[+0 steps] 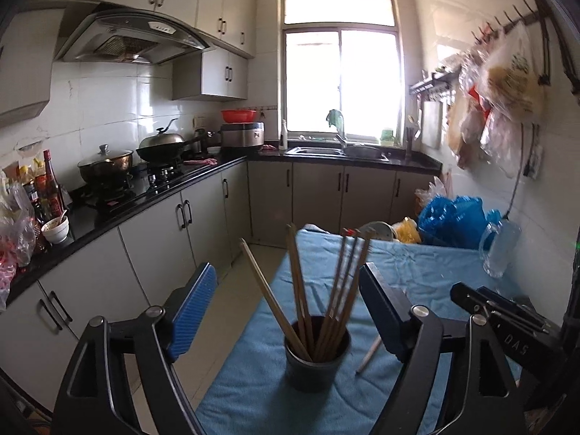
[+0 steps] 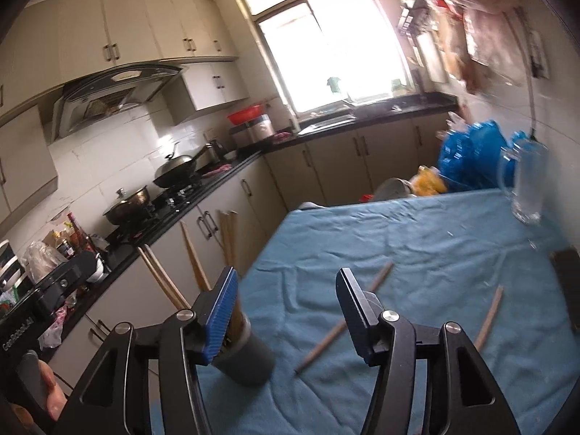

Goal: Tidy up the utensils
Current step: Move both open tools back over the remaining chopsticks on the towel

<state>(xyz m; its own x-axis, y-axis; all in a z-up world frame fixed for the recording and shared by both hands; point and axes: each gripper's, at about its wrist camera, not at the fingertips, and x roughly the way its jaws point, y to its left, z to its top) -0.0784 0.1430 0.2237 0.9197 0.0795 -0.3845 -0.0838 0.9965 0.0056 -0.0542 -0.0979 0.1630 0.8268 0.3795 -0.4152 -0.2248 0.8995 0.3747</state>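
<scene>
While cup (image 2: 246, 355) of chopsticks stands on cloth (image 2: 417, 239), loose chopstick (image 2: 344, 326) lies ahead of right gripper (image 2: 286, 311), long axis slanting up-right; jaws apart, empty. Left gripper (image 1: 286, 311) apart, framing cup; right nearer.

Daylight from the blown-out window (image 1: 342, 83) floods both fisheye views; the right wrist picture shows motion blur, edges curved.

A dark matt cup (image 1: 314, 359) of what looks like plastic holds plain wooden chopsticks (image 1: 328, 290) on a soft, wrinkled blue cloth (image 2: 417, 239); at two o'clock stands a clear glass mug (image 2: 525, 185); the left gripper (image 1: 286, 308) shows matt black arms and ribbed blue pads (image 1: 192, 311); at ten o'clock, a glossy black countertop (image 1: 203, 177).
</scene>
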